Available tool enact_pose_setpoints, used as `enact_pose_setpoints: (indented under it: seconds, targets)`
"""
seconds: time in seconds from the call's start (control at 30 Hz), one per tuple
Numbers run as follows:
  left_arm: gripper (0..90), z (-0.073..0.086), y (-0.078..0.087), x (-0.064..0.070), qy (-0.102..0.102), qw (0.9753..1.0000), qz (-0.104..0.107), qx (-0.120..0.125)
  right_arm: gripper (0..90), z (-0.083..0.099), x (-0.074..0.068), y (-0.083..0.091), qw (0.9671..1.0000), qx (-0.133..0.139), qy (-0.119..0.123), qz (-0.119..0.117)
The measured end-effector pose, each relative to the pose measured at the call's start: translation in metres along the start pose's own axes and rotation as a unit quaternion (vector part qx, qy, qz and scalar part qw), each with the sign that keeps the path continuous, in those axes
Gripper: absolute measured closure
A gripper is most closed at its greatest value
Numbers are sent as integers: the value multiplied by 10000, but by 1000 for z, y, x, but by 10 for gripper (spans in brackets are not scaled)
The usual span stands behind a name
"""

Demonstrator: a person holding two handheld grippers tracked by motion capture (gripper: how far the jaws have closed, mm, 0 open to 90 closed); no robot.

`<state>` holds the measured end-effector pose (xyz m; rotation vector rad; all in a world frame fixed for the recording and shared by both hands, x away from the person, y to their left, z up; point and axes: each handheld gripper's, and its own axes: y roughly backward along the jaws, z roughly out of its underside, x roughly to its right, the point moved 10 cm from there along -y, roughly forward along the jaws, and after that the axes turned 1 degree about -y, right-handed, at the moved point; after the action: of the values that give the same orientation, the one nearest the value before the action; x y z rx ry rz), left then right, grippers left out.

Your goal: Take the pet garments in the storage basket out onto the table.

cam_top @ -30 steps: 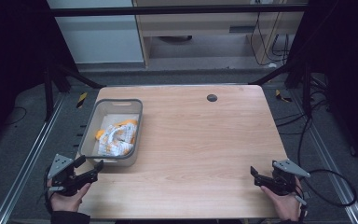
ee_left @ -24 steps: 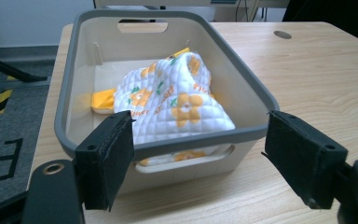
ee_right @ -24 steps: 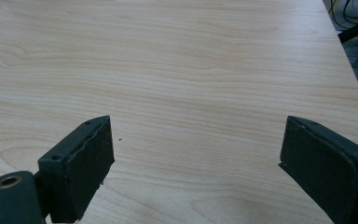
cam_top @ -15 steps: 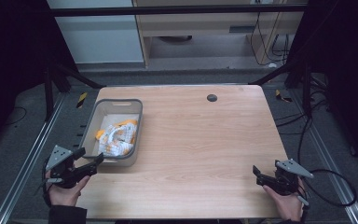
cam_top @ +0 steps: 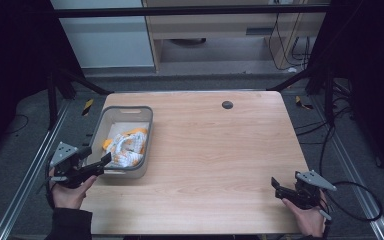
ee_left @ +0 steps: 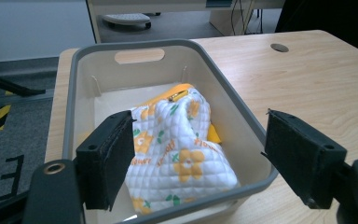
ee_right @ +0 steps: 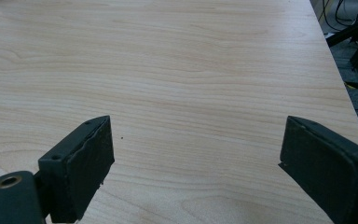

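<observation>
A grey plastic bin [cam_top: 148,131] [ee_left: 247,130] stands on the left part of the wooden table [cam_top: 220,150]. Inside it lies a bundled white quilted cloth with yellow-orange flowers [cam_top: 126,148] [ee_left: 179,154]. My left gripper [cam_top: 99,164] [ee_left: 198,163] is open at the bin's near left corner, its jaws wide apart and pointed over the near rim at the cloth, not touching it. My right gripper [cam_top: 277,186] [ee_right: 196,172] is open at the table's near right corner, low over bare wood, with nothing between its jaws.
A small dark round hole [cam_top: 227,104] [ee_left: 279,47] sits near the table's far edge. A black cable [cam_top: 360,197] trails from the right gripper off the table's right side. Dark floor, metal rails and frame posts surround the table.
My left gripper has moved forward and to the right, from beside the table's near left corner up to the bin's near corner. The right gripper has shifted only slightly.
</observation>
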<state>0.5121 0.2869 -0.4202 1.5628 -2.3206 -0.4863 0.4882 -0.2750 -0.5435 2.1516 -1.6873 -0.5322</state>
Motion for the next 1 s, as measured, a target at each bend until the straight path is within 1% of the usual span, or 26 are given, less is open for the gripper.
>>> enact_pose_setpoints:
  seconds: [0.13, 0.33, 0.53, 0.77, 0.83, 0.9, 0.97, 1.0]
  targets:
    - [235, -5, -4, -3, 18, 10000, -10, -19, 97, -2, -1, 1, 10000, 37, 8, -2]
    - [237, -9, -14, -5, -39, 9999, -40, -136, 97, -1, -1, 0, 10000, -3, 8, -12]
    - [241, -12, -21, -6, -38, 9998, -53, -206, 97, -1, -1, -1, 10000, -5, 32, -12]
    - [241, -10, -35, -7, -111, 9989, -50, -443, 97, -1, -2, 0, 10000, -2, 17, -26]
    - [241, -9, -40, -7, -188, 9984, -65, -537, 97, -1, -2, 0, 10000, -13, 18, -23]
    - [242, -8, -44, -6, -250, 9980, -103, -569, 97, 0, -2, 0, 10000, -20, 16, -25]
    - [244, -9, -47, -5, -268, 9979, -76, -583, 98, -1, -3, 0, 10000, -14, 7, -47]
    - [244, -9, -49, -5, -266, 9976, -56, -637, 97, -1, -3, 0, 10000, -9, 10, -43]
